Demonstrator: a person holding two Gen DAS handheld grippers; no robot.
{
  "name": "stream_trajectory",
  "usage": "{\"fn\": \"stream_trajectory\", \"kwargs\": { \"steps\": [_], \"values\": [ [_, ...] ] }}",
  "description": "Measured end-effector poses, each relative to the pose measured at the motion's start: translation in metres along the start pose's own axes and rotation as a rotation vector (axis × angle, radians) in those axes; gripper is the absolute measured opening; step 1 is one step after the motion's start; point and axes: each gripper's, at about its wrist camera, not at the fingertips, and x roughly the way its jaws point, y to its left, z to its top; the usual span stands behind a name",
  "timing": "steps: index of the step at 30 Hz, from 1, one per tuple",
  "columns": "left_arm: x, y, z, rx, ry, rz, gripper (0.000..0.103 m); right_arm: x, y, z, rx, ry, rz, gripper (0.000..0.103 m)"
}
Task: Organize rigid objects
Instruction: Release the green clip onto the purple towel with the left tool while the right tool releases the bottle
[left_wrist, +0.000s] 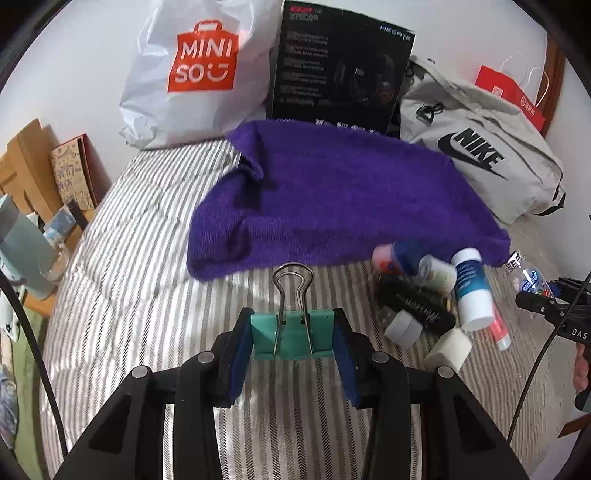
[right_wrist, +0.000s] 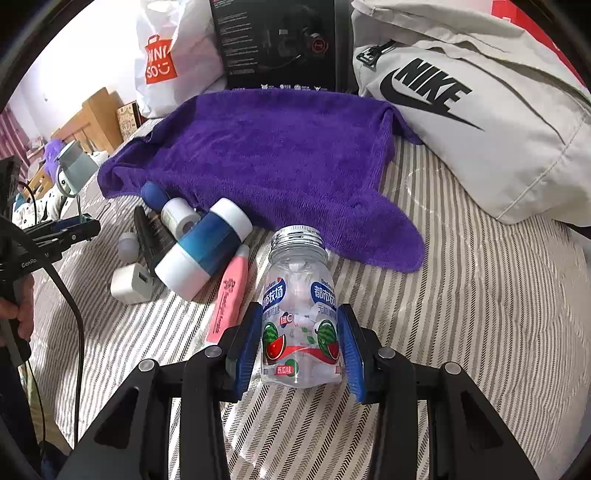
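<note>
Left hand-held gripper (left_wrist: 293, 341) clamps a teal metal binder clip (left_wrist: 291, 338), right hand-held gripper (right_wrist: 301, 341) a clear plastic candy bottle (right_wrist: 300, 314); purple terry towel (left_wrist: 332, 192) lies directly ahead.

A bed (left_wrist: 122, 258) with a grey-and-white striped cover fills the foreground, lit in bright bands. Behind it stands a plain white wall (left_wrist: 74, 74). Against the wall lean a white shopping bag (left_wrist: 199, 74), a black box (left_wrist: 340, 70), a grey sports bag (left_wrist: 480, 147) and a red paper bag (left_wrist: 509, 96). To the left is wooden furniture (left_wrist: 26, 162) with a patterned book (left_wrist: 72, 177) propped on it. A pink curtain (right_wrist: 13, 136) shows far left in the right wrist view.
</note>
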Motion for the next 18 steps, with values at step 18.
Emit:
{"fn": "stream_trajectory", "kwargs": {
  "steps": [18],
  "values": [
    [0.038,-0.021,0.117,0.067,-0.039,-0.043,0.039,0.013,-0.006,0.093,0.027,-0.078,0.014,0.041]
  ]
}}
